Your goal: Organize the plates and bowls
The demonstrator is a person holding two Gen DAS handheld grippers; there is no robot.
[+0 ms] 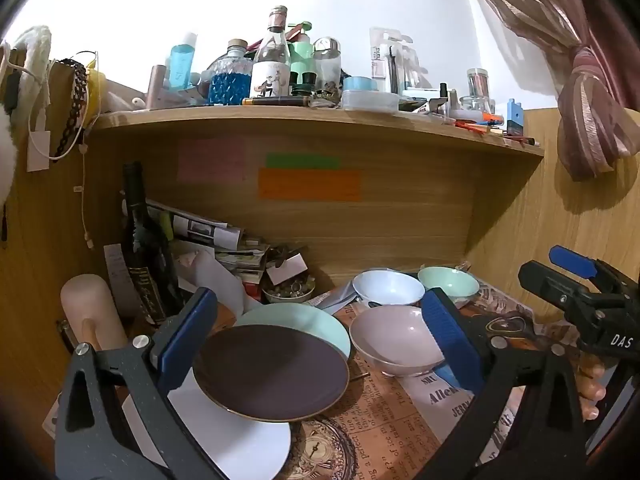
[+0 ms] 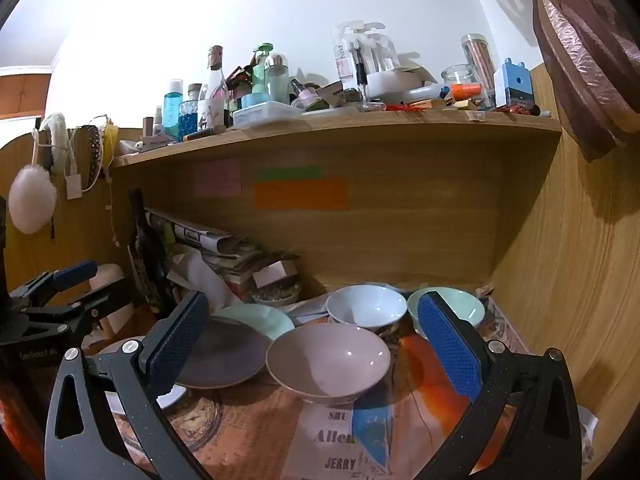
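Observation:
Three plates overlap on the desk's left: a dark purple plate (image 1: 272, 372) on top, a mint plate (image 1: 316, 326) behind it, a white plate (image 1: 248, 440) beneath. Right of them stand a pink bowl (image 1: 394, 340), a white bowl (image 1: 388, 288) and a mint bowl (image 1: 450, 282). My left gripper (image 1: 320, 340) hangs open above the purple plate, its pads apart from it. In the right wrist view my right gripper (image 2: 316, 348) is open around the space over the pink bowl (image 2: 328, 364), touching nothing; the white bowl (image 2: 366, 306), mint bowl (image 2: 464, 306) and purple plate (image 2: 224, 354) lie beyond.
A newspaper-print mat (image 2: 332, 440) covers the desk. A dark wine bottle (image 1: 142, 240), stacked papers (image 1: 224, 240), a small dish of trinkets (image 1: 288, 292) and a pale cylinder (image 1: 90, 312) crowd the back left. A cluttered shelf (image 1: 320, 120) overhangs. Wooden walls close in behind and right.

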